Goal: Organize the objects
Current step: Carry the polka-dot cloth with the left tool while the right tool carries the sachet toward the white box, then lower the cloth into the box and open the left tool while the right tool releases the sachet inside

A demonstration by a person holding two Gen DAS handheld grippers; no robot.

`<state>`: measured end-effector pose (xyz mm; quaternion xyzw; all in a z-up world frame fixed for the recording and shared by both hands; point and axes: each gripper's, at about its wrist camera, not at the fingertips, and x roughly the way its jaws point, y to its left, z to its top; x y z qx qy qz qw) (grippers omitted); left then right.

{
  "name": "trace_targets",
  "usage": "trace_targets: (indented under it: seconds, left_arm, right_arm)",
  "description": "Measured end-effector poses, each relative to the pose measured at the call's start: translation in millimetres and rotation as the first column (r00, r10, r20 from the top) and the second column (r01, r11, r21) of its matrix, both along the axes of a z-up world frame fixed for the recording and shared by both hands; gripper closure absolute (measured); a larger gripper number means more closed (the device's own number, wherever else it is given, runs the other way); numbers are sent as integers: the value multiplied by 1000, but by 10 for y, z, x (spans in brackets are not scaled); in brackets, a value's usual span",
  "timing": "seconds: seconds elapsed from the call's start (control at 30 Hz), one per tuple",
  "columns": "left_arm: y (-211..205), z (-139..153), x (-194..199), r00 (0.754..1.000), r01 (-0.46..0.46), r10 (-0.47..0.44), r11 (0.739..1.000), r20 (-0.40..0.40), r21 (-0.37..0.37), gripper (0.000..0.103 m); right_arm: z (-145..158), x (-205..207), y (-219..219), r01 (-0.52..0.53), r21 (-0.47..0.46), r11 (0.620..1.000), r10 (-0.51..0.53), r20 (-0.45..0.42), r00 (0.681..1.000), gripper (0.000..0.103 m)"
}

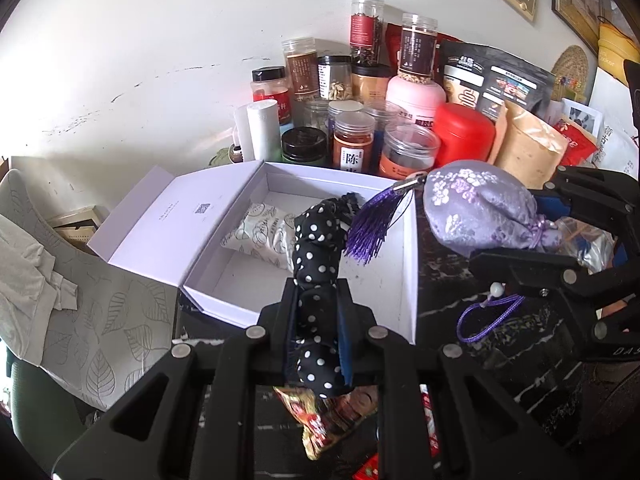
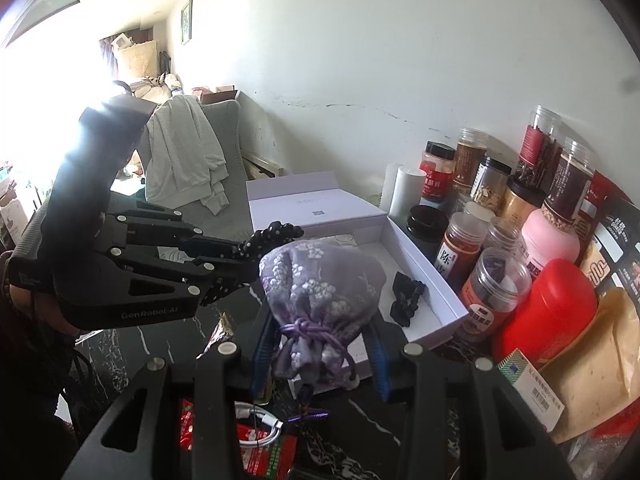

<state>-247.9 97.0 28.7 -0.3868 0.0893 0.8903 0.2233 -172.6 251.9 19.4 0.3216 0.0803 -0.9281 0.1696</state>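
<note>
My left gripper (image 1: 316,286) is shut on a black fabric piece with white polka dots (image 1: 314,248), held over the near edge of an open white box (image 1: 408,280). The right wrist view shows the same left gripper (image 2: 244,262) and dotted fabric (image 2: 272,234) from the side. My right gripper (image 2: 320,344) is shut on the tied neck of a purple flowered sachet (image 2: 316,280). The sachet (image 1: 476,204) hangs just right of the box, its purple tassel (image 1: 370,228) dangling over the box's inside. A leaf-printed packet (image 1: 260,236) and a black crumpled item (image 2: 406,300) lie in the box (image 2: 424,264).
Several spice jars (image 1: 354,140), a red canister (image 1: 464,132) and bags (image 1: 528,152) crowd the wall behind the box. A grey garment (image 2: 184,152) is draped over a chair to the left. Snack packets (image 1: 324,420) and a white cable (image 2: 260,428) lie on the dark marble tabletop (image 1: 460,292).
</note>
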Motion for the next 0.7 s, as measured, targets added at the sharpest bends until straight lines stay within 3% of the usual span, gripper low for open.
trace_targets:
  seconds: [0.4,0.7]
  left_arm:
    - [70,-40,-699,1000,8,-8,1000,-18,30,87]
    - [10,-7,-1155,998,-40,41,999,-39,28,87]
  right_arm:
    - [-29,-609,52,34,-6,999,-34,0,999,62]
    - [-9,-1015,74,30,-29,999,-31,-12,999,62]
